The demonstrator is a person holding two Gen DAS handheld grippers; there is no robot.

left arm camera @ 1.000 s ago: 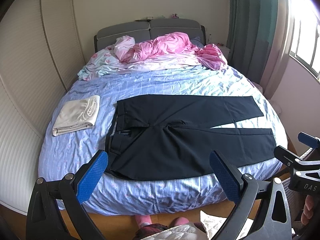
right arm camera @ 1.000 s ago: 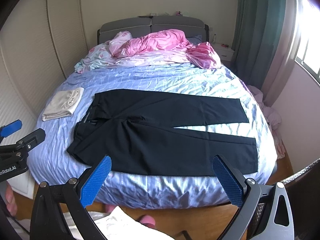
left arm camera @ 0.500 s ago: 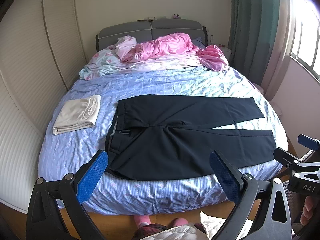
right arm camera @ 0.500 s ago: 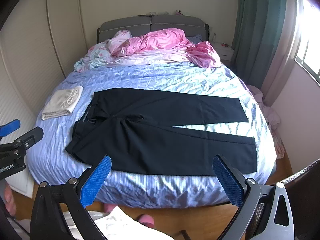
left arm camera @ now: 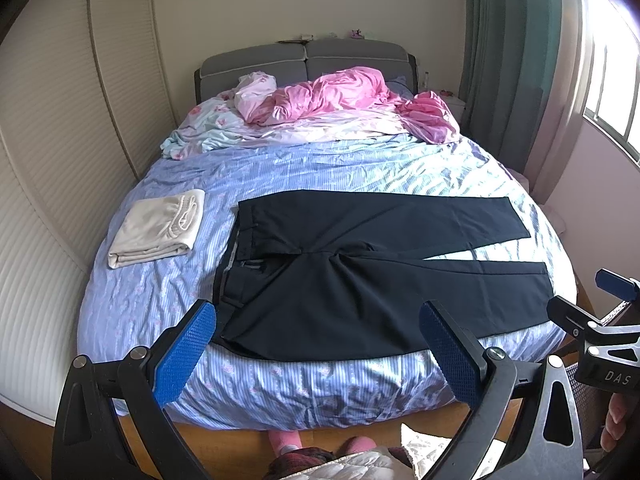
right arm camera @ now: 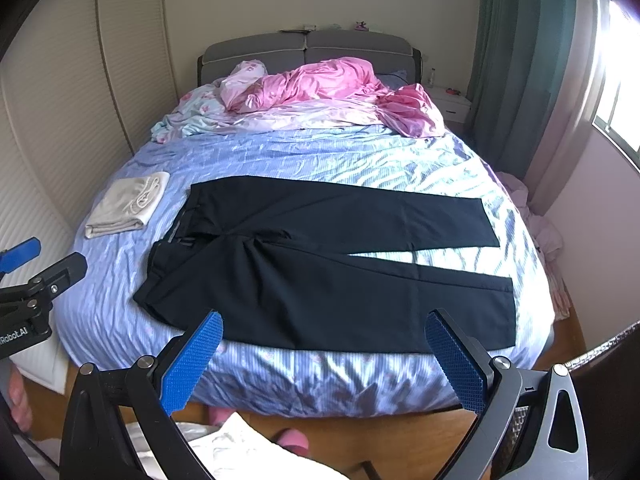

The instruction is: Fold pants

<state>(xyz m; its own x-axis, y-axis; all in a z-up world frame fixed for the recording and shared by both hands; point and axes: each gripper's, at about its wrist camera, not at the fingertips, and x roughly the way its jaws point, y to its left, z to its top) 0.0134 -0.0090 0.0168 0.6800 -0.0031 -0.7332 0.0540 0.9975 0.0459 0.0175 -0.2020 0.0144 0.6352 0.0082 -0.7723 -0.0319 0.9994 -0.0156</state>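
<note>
**Both grippers wide open, pants flat on bed**

Left wrist view: left gripper [left arm camera: 316, 346] held off the foot of the bed, jaws spread wide, nothing btwn them, blue pads [left arm camera: 185, 354] bare. Dark pants [left arm camera: 360, 280] lie spread flat on the striped blue bedsheet [left arm camera: 304, 168], waistband twd the left, both legs running out to the right w/ a narrow wedge of sheet showing btwn them near the hems. Near edge of the pants sits at the foot edge of the mattress. Folded cream garment [left arm camera: 158, 230] lies on the sheet just left of the waistband, apart from it. Pink bedding [left arm camera: 340, 94] bunched at the head end, in front of the grey headboard [left arm camera: 304, 58]. Right gripper [left arm camera: 592, 324] shows at the right edge, off the bed; a hand [left arm camera: 612, 422] partly visible under it. Pink slippers at the bottom, on the wood floor.

Right wrist view: right gripper [right arm camera: 324, 354] also off the foot of the bed, jaws fully apart, empty. Pants [right arm camera: 320, 280] same layout, waist left, legs right, not touched by either tool. Cream garment [right arm camera: 128, 206] left of the waist. Left gripper [right arm camera: 44, 264] at the left edge, beside the bed's left side, clear of the sheet [right arm camera: 320, 152]. Green curtain [right arm camera: 516, 64] on the right.
</note>
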